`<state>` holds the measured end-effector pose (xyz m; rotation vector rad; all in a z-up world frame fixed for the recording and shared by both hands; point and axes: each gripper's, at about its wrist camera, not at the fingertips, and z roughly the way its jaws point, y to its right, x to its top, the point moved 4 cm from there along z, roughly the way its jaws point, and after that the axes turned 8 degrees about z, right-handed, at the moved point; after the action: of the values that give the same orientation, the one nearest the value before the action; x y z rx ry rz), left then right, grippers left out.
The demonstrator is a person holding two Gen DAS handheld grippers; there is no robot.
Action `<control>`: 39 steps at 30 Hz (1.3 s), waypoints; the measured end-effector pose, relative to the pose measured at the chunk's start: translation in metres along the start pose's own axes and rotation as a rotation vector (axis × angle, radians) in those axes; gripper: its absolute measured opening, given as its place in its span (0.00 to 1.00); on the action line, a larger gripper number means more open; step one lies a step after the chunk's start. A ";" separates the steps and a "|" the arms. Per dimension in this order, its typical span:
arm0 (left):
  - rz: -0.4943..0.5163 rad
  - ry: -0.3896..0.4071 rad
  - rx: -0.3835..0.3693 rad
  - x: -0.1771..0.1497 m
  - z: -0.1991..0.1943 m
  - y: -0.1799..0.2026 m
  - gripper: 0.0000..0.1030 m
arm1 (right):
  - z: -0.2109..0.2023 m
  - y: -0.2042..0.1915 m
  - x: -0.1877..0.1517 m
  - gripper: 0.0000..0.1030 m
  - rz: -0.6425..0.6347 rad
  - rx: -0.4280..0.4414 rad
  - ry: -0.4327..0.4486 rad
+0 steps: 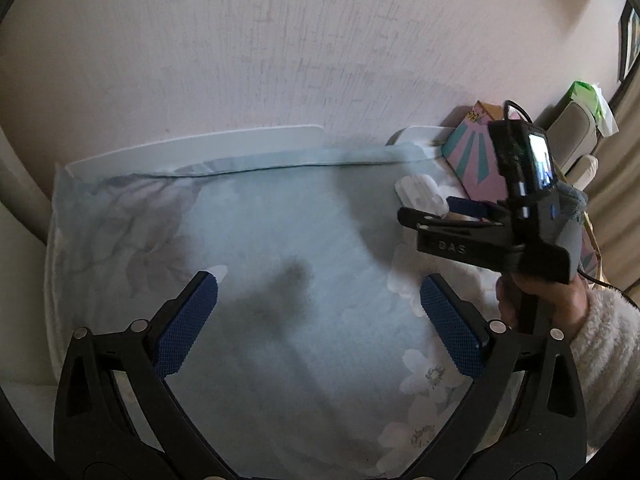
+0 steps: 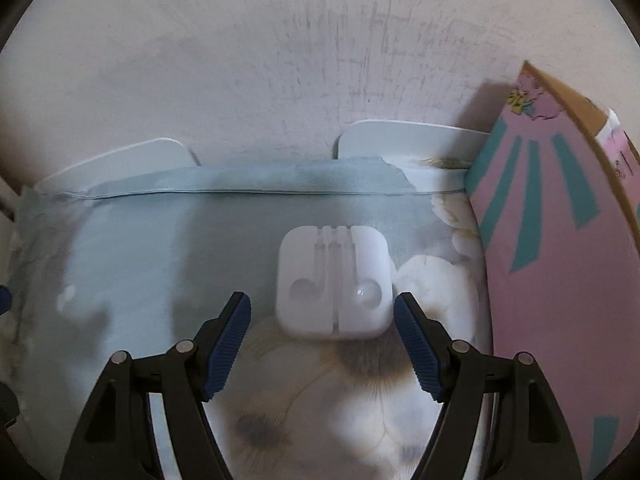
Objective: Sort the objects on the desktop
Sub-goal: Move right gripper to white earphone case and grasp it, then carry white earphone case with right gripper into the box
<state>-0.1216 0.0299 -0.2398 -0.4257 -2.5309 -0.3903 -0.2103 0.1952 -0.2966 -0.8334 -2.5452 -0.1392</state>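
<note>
Left wrist view: left gripper (image 1: pixel 318 300) spread wide over pale-blue floral cloth (image 1: pixel 280 220), nothing between its pads. Right wrist view: right gripper (image 2: pixel 322 320) parted, white earphone case (image 2: pixel 334 282) lying between its fingertips, untouched, beside pink box (image 2: pixel 560 280).

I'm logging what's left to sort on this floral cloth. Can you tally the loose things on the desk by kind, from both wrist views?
White earphone case: 1
Pink-and-teal cardboard box: 1
White flat panels against the wall: 2
Green tissue pack: 1
Total: 5
</note>
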 end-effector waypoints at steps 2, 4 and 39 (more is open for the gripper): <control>0.010 -0.010 -0.004 -0.002 0.007 0.000 0.84 | 0.001 0.000 0.002 0.68 -0.002 0.019 0.023; 0.021 -0.033 -0.002 -0.004 0.016 0.001 0.64 | 0.002 0.001 0.003 0.66 -0.015 0.021 0.038; 0.248 0.069 -0.098 0.139 -0.007 0.142 0.21 | -0.190 0.116 0.003 0.56 0.115 0.039 0.162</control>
<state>-0.1774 0.1864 -0.1306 -0.7414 -2.3621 -0.4272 -0.0710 0.2469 -0.1306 -0.9132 -2.3359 -0.1155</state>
